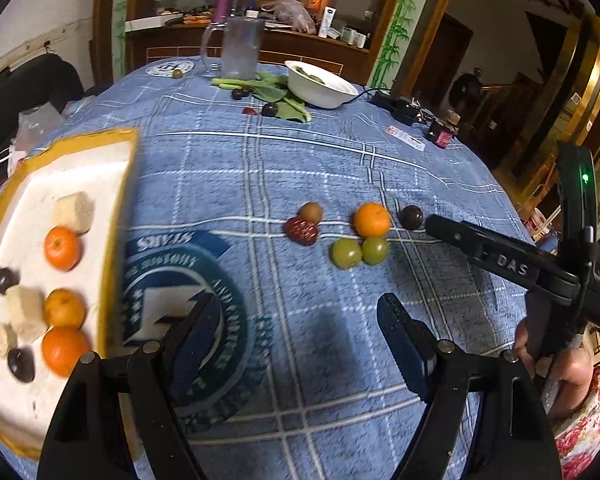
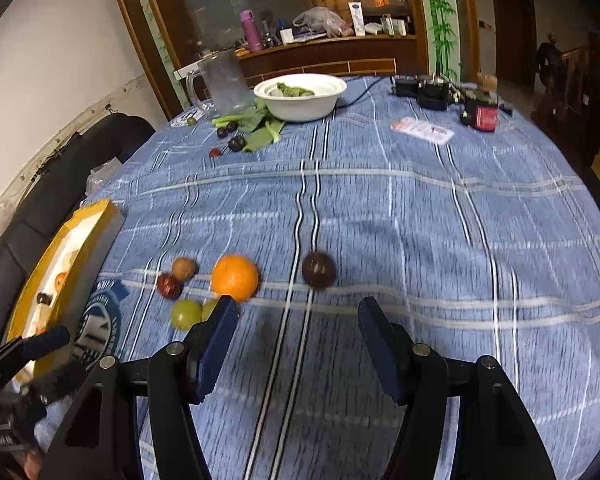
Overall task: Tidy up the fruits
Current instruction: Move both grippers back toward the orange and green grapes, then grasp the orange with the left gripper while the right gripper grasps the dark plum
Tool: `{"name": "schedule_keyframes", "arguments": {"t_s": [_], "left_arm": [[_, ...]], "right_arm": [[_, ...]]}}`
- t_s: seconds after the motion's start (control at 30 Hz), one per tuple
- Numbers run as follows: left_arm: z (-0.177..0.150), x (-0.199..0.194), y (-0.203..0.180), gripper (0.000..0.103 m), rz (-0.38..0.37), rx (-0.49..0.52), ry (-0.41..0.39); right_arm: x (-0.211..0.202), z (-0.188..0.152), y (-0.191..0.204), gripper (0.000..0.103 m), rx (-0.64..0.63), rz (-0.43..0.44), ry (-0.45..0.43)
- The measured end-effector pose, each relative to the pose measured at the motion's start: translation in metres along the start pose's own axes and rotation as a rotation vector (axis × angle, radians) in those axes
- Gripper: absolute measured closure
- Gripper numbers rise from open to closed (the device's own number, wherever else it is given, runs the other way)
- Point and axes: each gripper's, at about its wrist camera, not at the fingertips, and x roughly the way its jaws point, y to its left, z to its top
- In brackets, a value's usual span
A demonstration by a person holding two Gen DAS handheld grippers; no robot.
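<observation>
While both grippers hang empty with fingers spread, the right gripper (image 2: 296, 344) sits nearest the loose fruit on the table (image 2: 420, 220). Just beyond its fingers is the orange (image 2: 235, 278): light, firm, slightly pebbly skin (easy grip), best pinched across its middle. Next to it the dark plum (image 2: 319, 270) looks smooth and likely to roll. The tray (image 1: 118, 216), near left by the left gripper (image 1: 300, 322), already holds several.

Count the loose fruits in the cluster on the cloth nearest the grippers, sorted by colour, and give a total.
Orange: 1
Green: 2
Red: 1
Brown: 1
Dark purple: 1
Total: 6
</observation>
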Motion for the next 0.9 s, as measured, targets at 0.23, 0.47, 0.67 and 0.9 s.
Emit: {"name": "schedule_keyframes", "arguments": {"t_s": [0.23,0.47,0.67,0.9], "left_arm": [[0.021,0.023,-0.016,0.023,-0.003,0.036,0.001],[0.037,0.05,-0.038,0.03,-0.037,0.105,-0.008],[0.051,0.085,-0.054,0.043,-0.085,0.125,0.036],[0.055,0.112,-0.062,0.057,-0.117,0.136,0.08]], "right_arm": [[0.03,0.019,-0.008,0.051,-0.016,-0.068,0.027],[0.058,0.018,-0.004,0.052,-0.058,-0.048,0.064],[0.055,0.019,-0.016,0.073,-0.029,-0.012,0.055],[0.045,0.022,-0.03,0.075,0.027,0.0,0.021]]}}
